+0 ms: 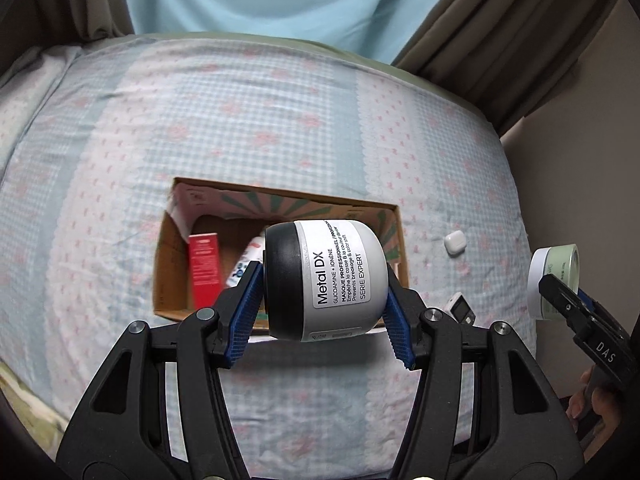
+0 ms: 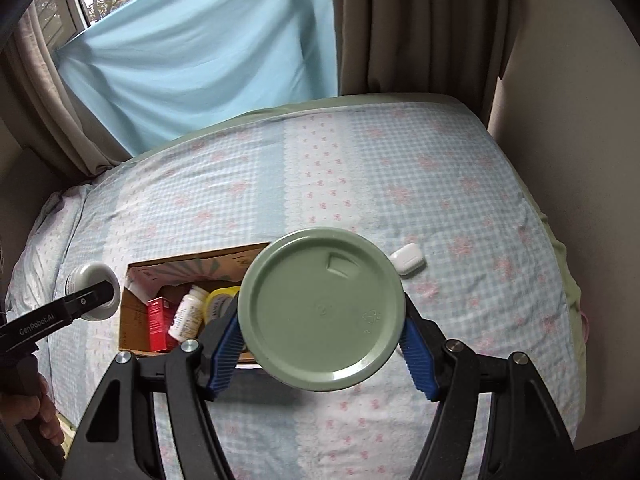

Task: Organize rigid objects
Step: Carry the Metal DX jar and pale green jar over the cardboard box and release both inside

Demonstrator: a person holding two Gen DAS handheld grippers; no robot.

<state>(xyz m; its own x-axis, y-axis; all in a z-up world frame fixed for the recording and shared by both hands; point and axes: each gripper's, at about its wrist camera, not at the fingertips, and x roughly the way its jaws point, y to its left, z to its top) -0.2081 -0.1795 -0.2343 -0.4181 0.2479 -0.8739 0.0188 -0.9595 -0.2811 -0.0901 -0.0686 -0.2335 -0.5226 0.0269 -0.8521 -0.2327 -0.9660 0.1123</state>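
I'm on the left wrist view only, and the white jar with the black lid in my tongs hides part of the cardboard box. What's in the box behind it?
Observer: A yellow-topped container lies in the open brown cardboard box, right beside the white printed bottle.
Operator: Okay. How are the right tongs holding that green thing?
Observer: The right tongs clamp the round sage-green plastic tub with a blue pad on each opposite side, flat base towards the camera.
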